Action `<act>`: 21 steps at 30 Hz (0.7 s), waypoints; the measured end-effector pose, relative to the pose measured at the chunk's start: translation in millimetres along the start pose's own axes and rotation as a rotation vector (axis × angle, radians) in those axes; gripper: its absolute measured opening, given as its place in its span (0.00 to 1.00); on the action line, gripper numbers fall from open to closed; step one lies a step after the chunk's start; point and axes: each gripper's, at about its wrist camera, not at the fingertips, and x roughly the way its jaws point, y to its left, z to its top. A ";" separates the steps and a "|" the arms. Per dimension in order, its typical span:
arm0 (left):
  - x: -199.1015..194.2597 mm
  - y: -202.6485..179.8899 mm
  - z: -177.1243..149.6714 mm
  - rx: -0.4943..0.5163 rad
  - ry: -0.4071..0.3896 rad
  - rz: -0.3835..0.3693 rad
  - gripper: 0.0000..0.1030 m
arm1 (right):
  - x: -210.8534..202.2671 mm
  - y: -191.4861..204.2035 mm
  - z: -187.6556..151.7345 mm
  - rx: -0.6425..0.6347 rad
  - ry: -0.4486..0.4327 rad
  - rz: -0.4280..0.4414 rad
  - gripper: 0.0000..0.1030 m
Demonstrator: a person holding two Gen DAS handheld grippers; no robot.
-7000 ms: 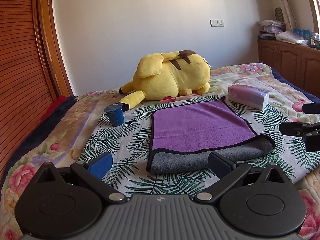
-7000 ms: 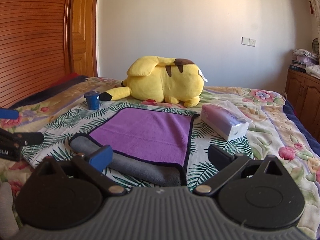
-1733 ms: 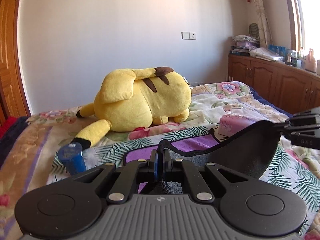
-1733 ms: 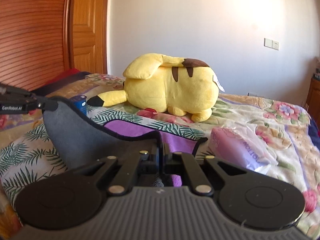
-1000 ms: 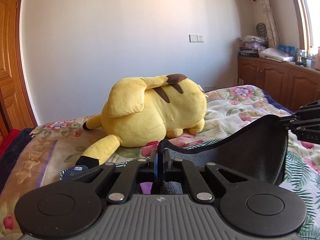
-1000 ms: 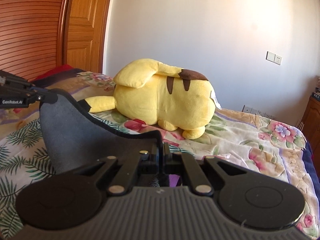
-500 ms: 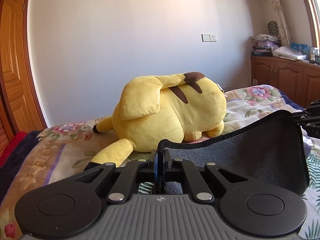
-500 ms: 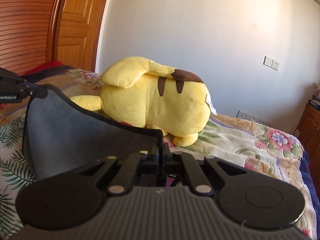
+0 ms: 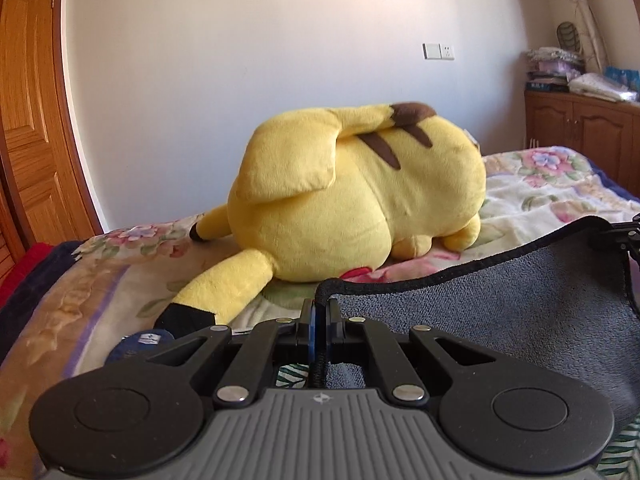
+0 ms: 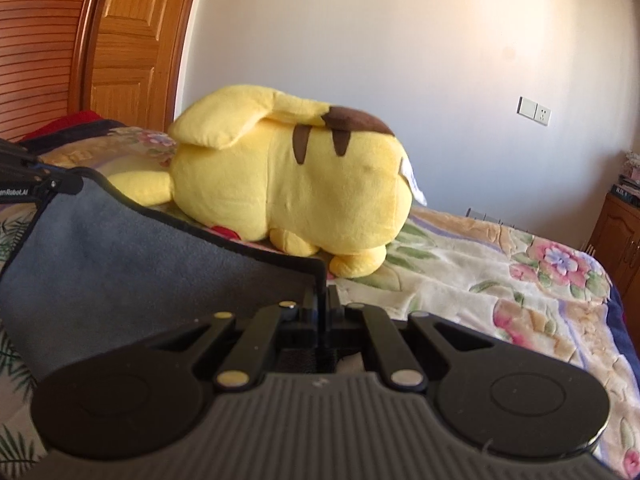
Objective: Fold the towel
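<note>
The towel [image 9: 500,300] is grey on the side facing me, with a black hem. It hangs lifted above the bed between both grippers. My left gripper [image 9: 319,312] is shut on its left corner. My right gripper [image 10: 320,300] is shut on its right corner; the towel [image 10: 140,272] spreads to the left of it. The right gripper shows at the right edge of the left wrist view [image 9: 628,236], and the left gripper shows at the left edge of the right wrist view [image 10: 36,184]. The towel's purple side is hidden.
A big yellow plush toy [image 9: 352,196] lies on the bed just beyond the towel's top hem, also in the right wrist view [image 10: 288,192]. A blue cup [image 9: 140,342] peeks out low on the left. The floral bedspread [image 10: 500,280] extends right. Wooden cabinets [image 9: 580,120] stand far right.
Both grippers closed on the towel's near corners, lifted them and carried them forward toward the plush toy. In the last half second the toy has grown nearer and the towel covers the purple layer.
</note>
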 end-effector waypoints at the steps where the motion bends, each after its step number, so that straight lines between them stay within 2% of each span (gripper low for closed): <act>1: 3.5 -1.5 -1.9 0.006 0.004 0.002 0.00 | 3.7 0.4 -2.0 -0.002 0.004 0.000 0.04; 9: 32.7 -15.4 -17.1 0.065 0.067 0.012 0.00 | 33.5 5.6 -19.3 -0.039 0.069 0.008 0.04; 15: 45.1 -19.8 -28.0 0.067 0.130 0.012 0.00 | 42.3 4.6 -30.5 -0.035 0.108 0.016 0.06; 17: 44.8 -22.6 -31.2 0.077 0.136 0.008 0.20 | 41.3 4.1 -33.1 -0.038 0.112 0.015 0.27; 18: 44.1 -23.3 -32.0 0.077 0.134 0.005 0.23 | 41.4 2.6 -33.5 -0.028 0.116 0.021 0.42; 19: 43.4 -23.9 -32.2 0.074 0.135 0.007 0.27 | 40.3 0.6 -33.4 -0.017 0.116 0.026 0.45; 21: 41.2 -23.8 -31.2 0.061 0.139 0.005 0.32 | 37.4 -1.1 -32.8 -0.009 0.117 0.024 0.45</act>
